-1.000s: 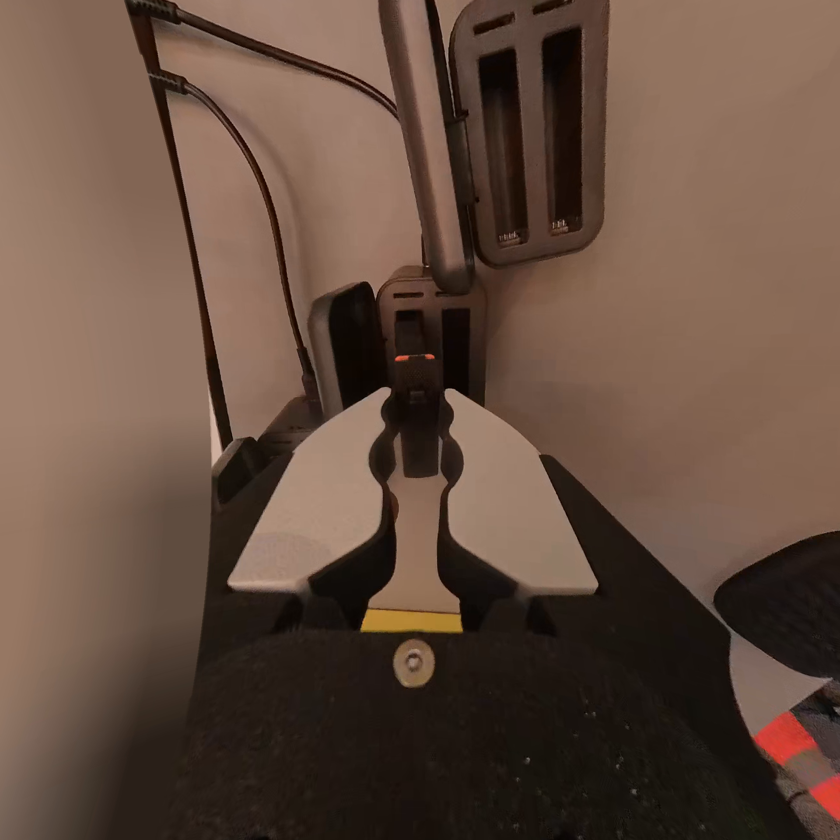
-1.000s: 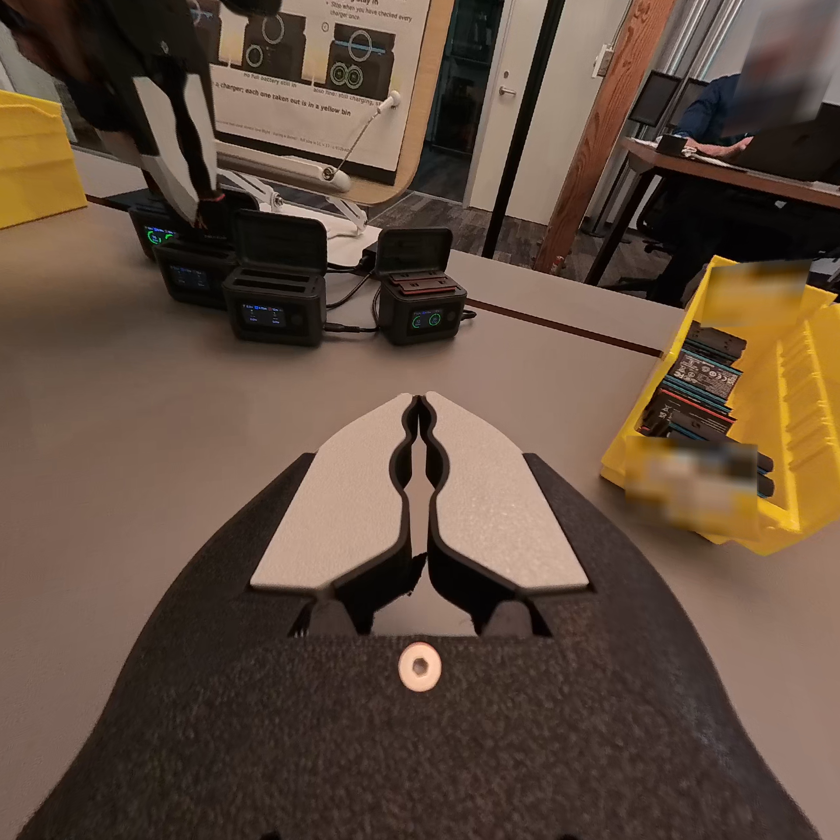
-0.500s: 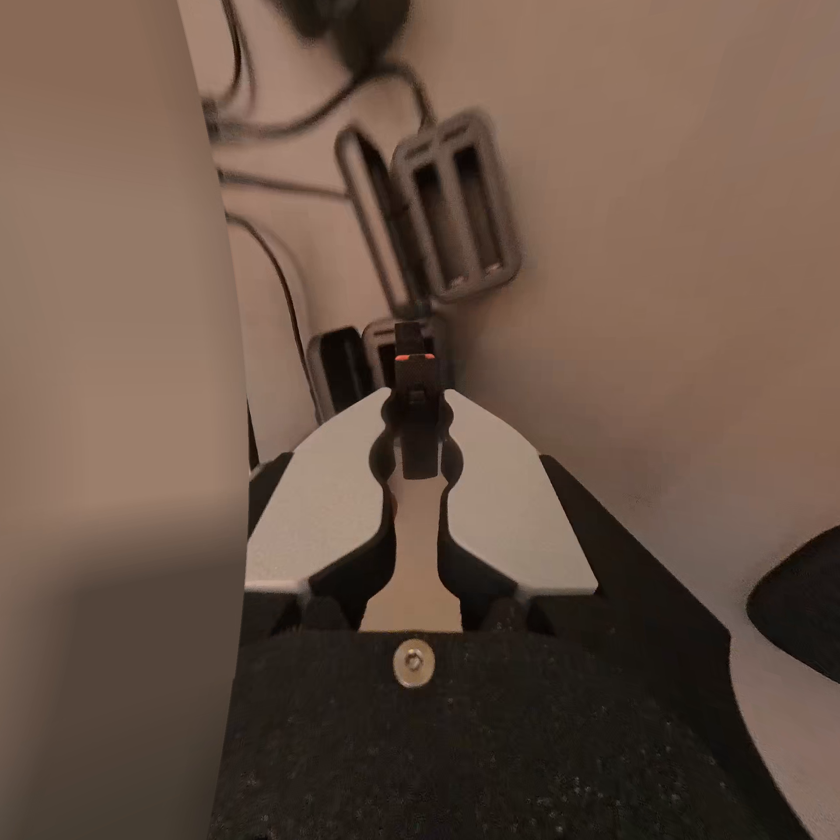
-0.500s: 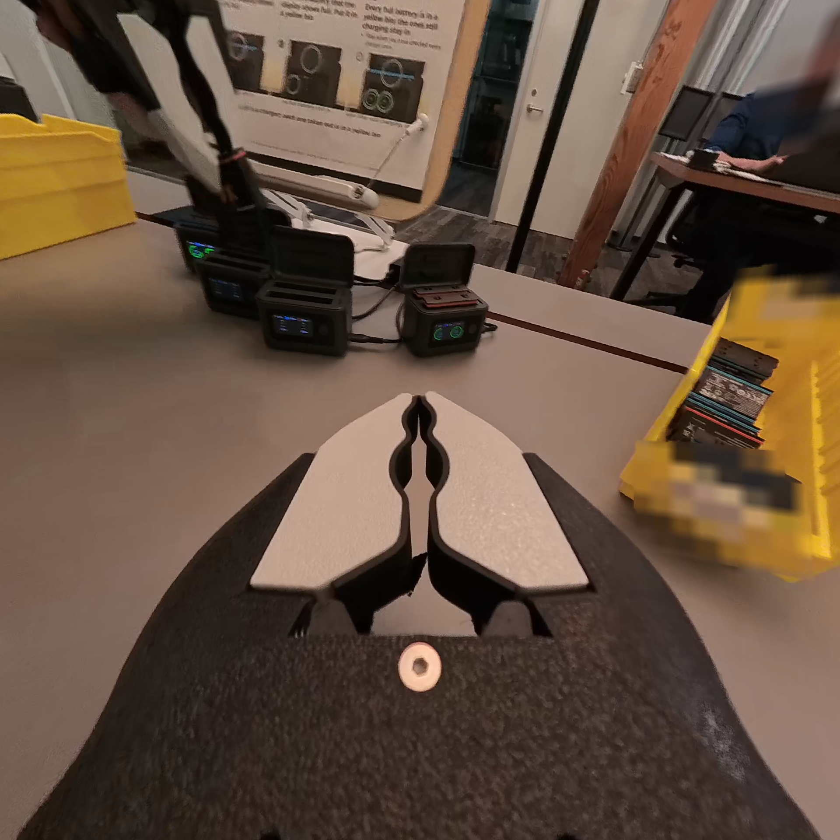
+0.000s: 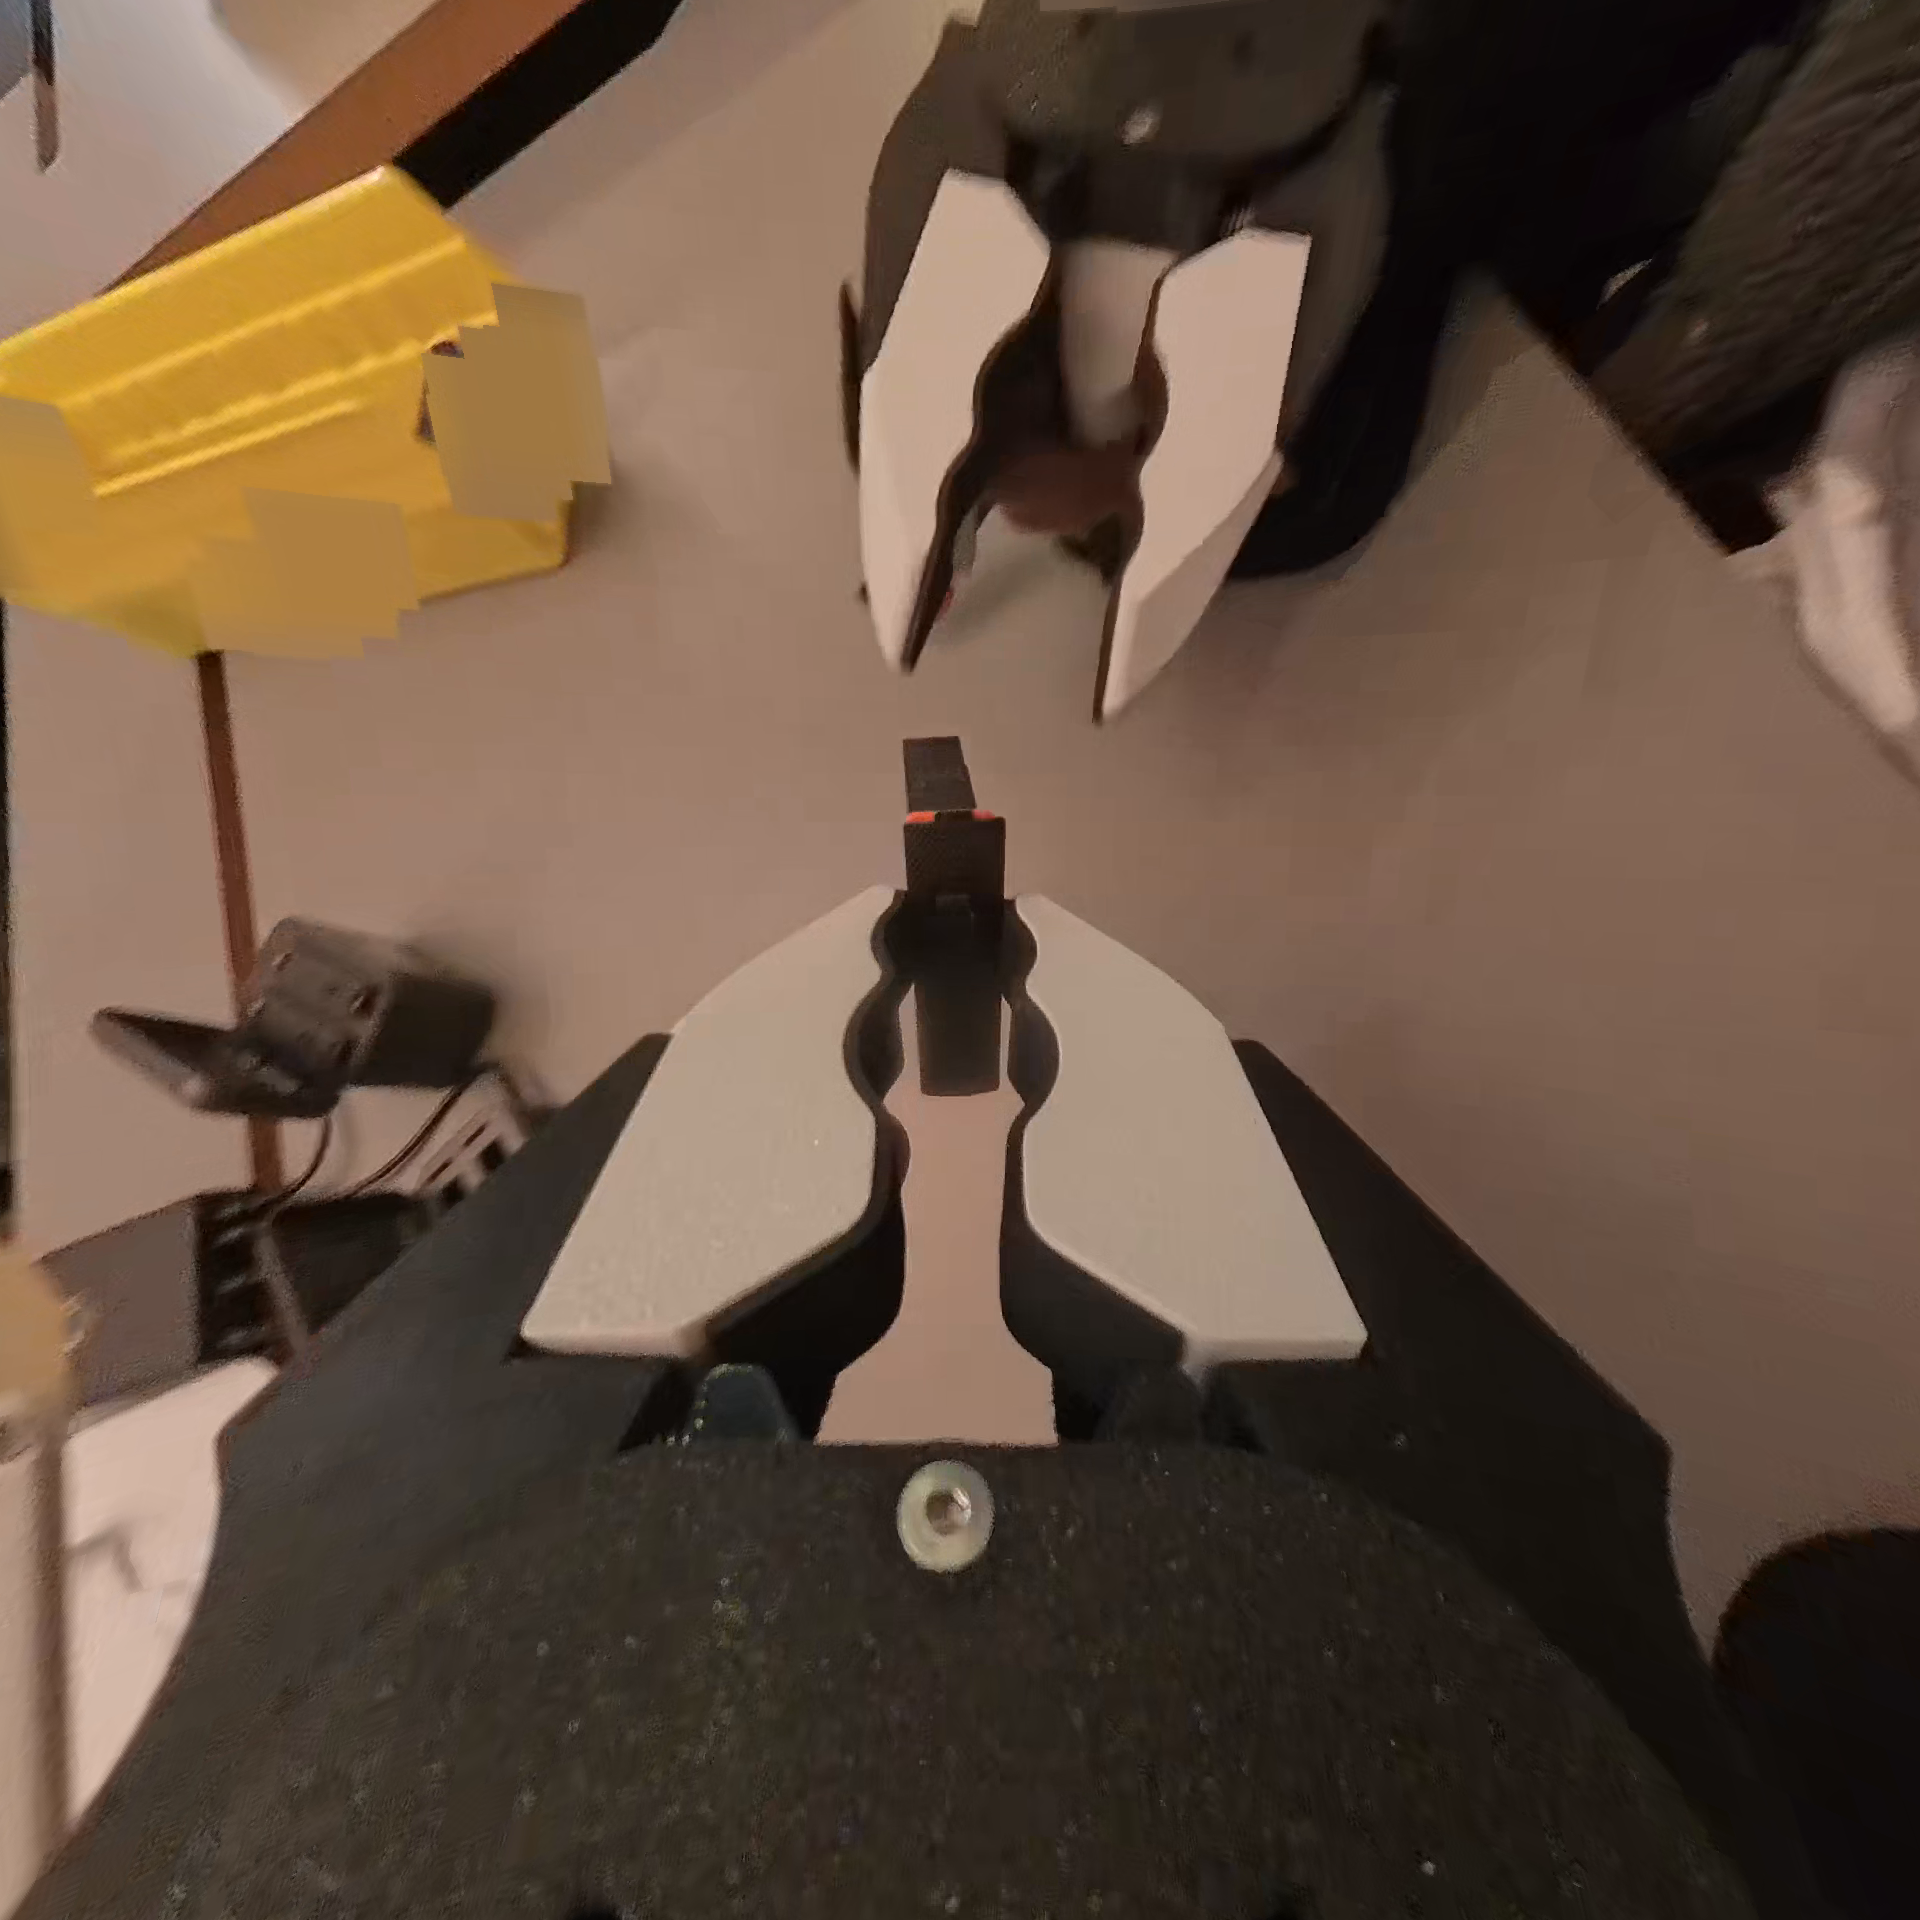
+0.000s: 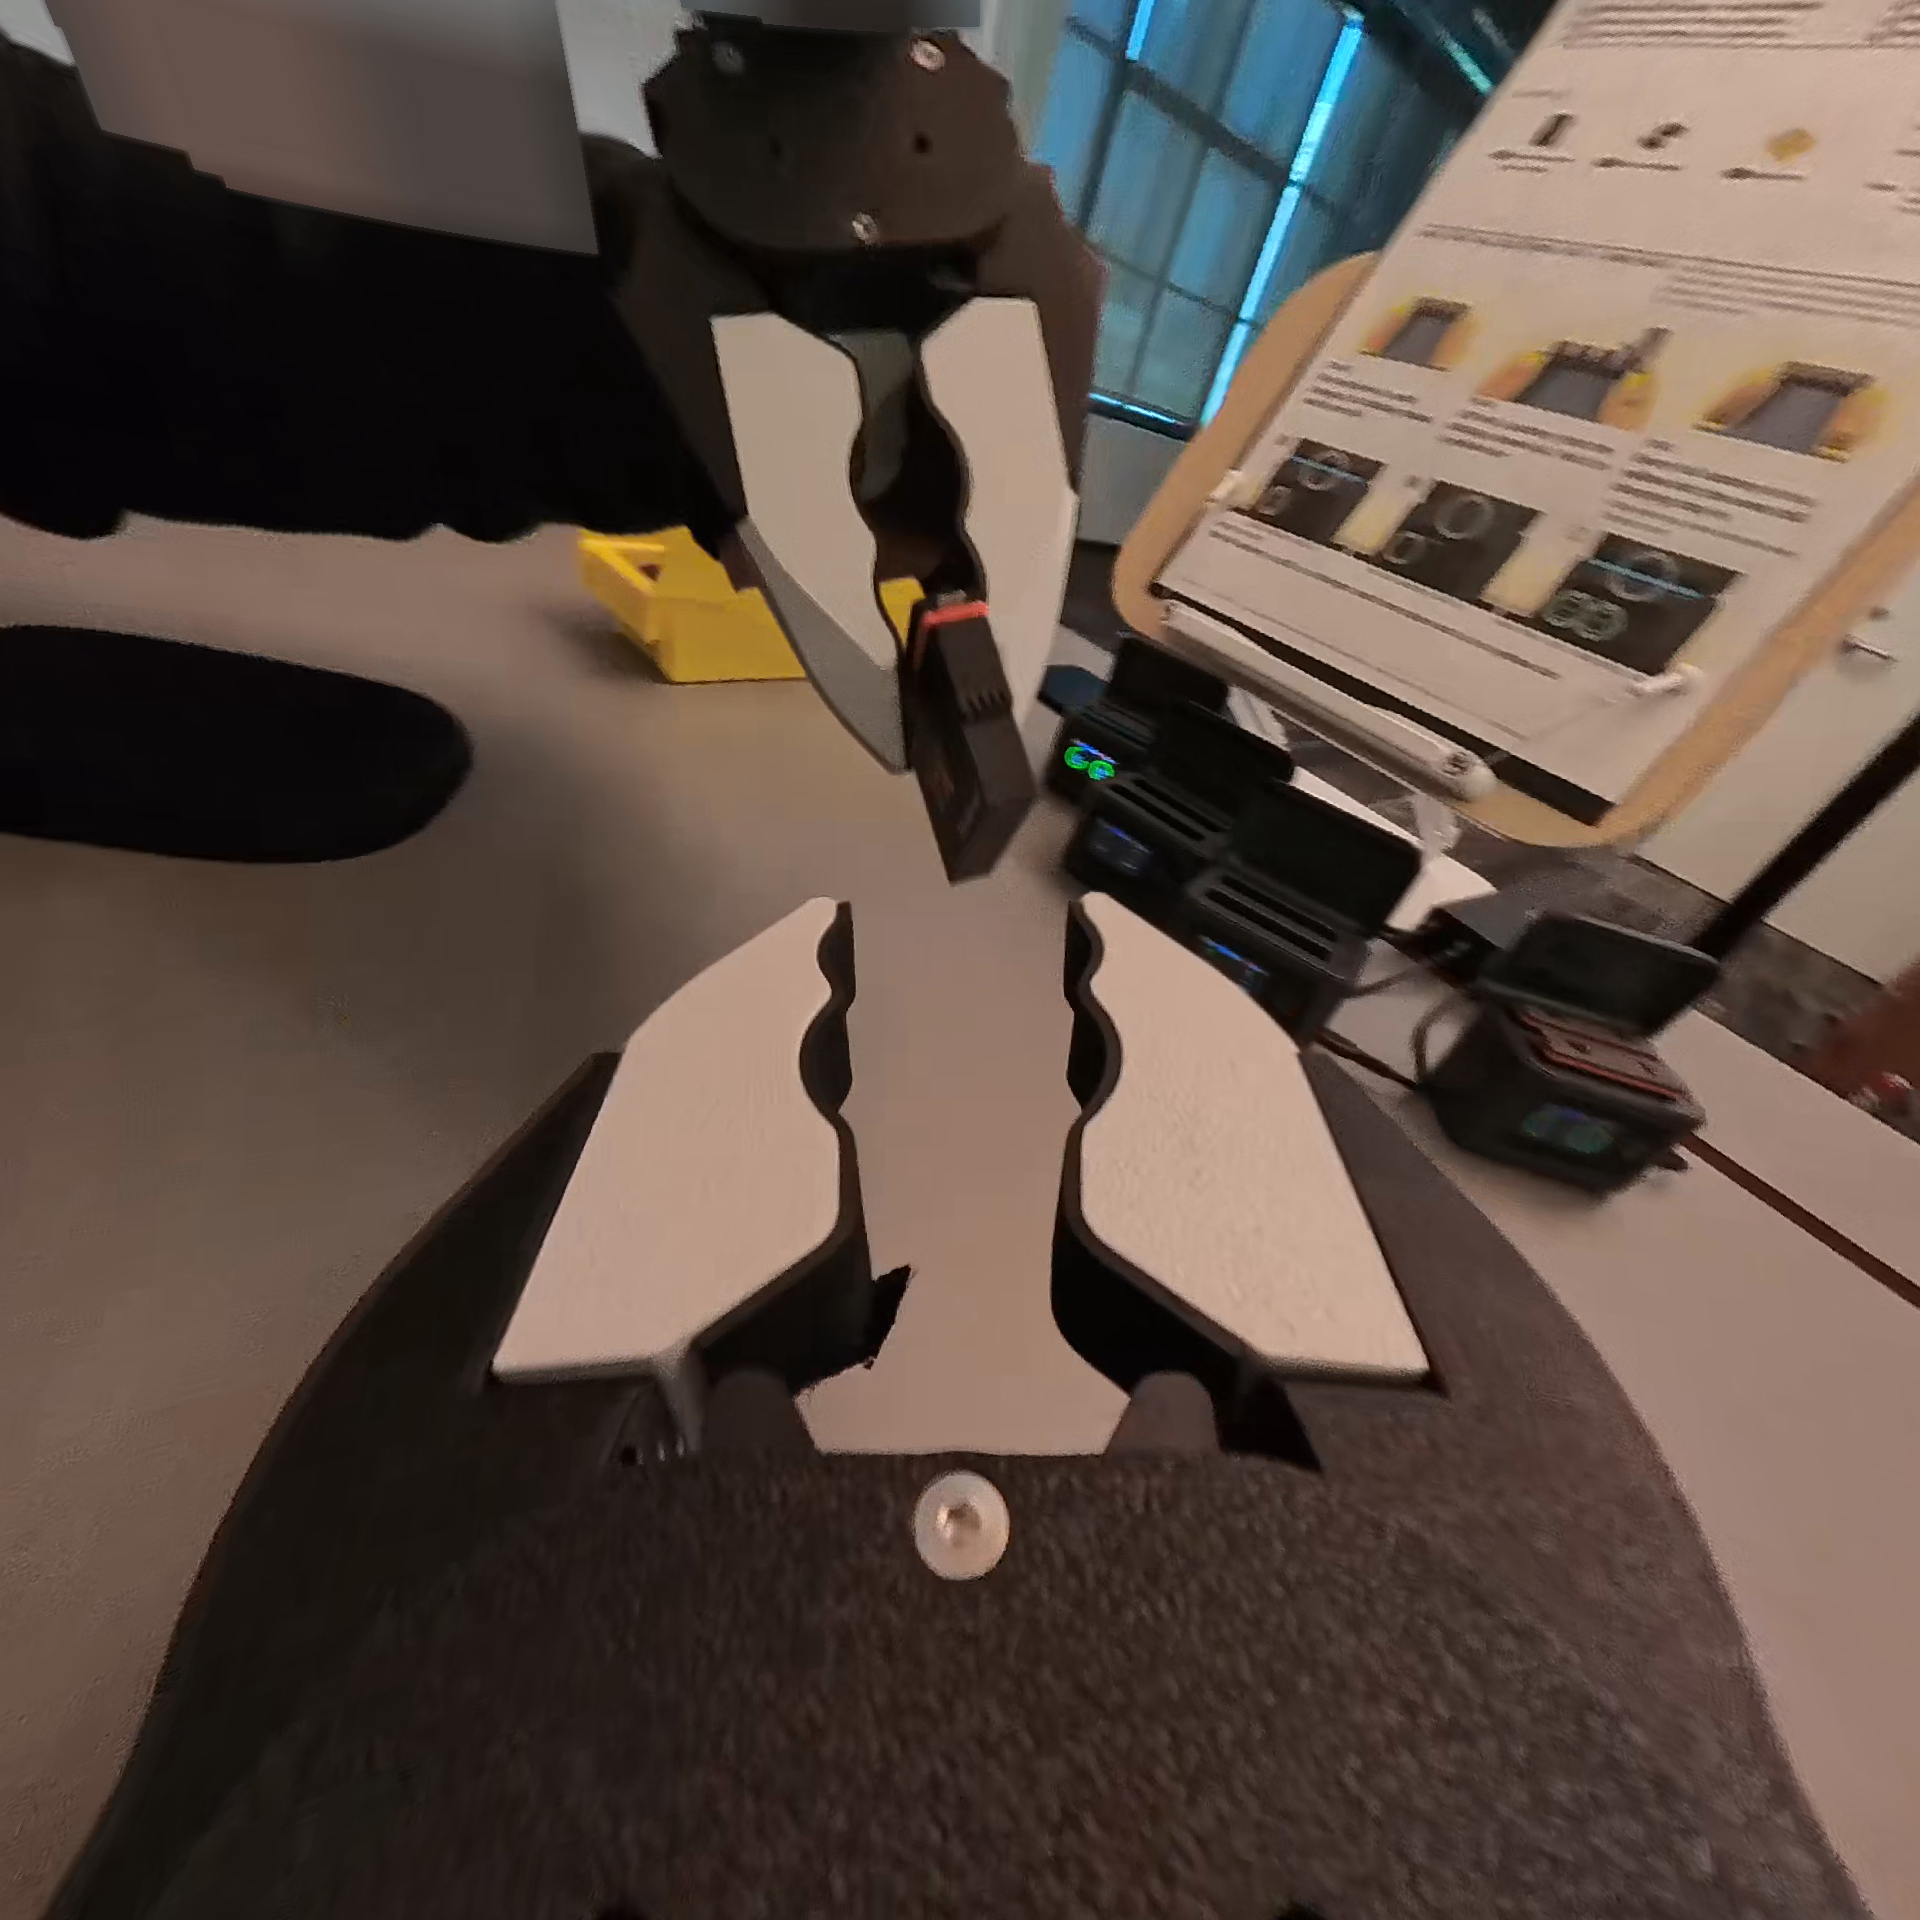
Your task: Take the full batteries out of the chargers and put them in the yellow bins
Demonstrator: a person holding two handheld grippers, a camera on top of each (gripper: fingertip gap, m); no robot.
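Observation:
My left gripper (image 5: 954, 906) is shut on a black battery (image 5: 948, 831) with a red stripe, held in the air above the grey table. My right gripper (image 5: 1006, 681) faces it tip to tip, open, a short gap from the battery's end. In the right wrist view my right gripper (image 6: 958, 914) is open and empty. The left gripper (image 6: 951, 717) hangs just beyond it, and the battery (image 6: 971, 769) points down toward the gap between my right jaws. A yellow bin (image 5: 260, 416) sits at the upper left.
Several black chargers (image 6: 1195, 831) with open lids and lit screens stand in a row at the right; one (image 6: 1569, 1070) holds red-edged batteries. An instruction board (image 6: 1507, 416) stands behind them. Another yellow bin (image 6: 696, 613) lies behind the left gripper. A charger (image 5: 312, 1039) and cables sit left. Spacing between my two grippers at the tips: around 5 centimeters.
My left gripper lifted the battery out of the charger and swung it toward my right gripper. My right gripper opened and turned to face it.

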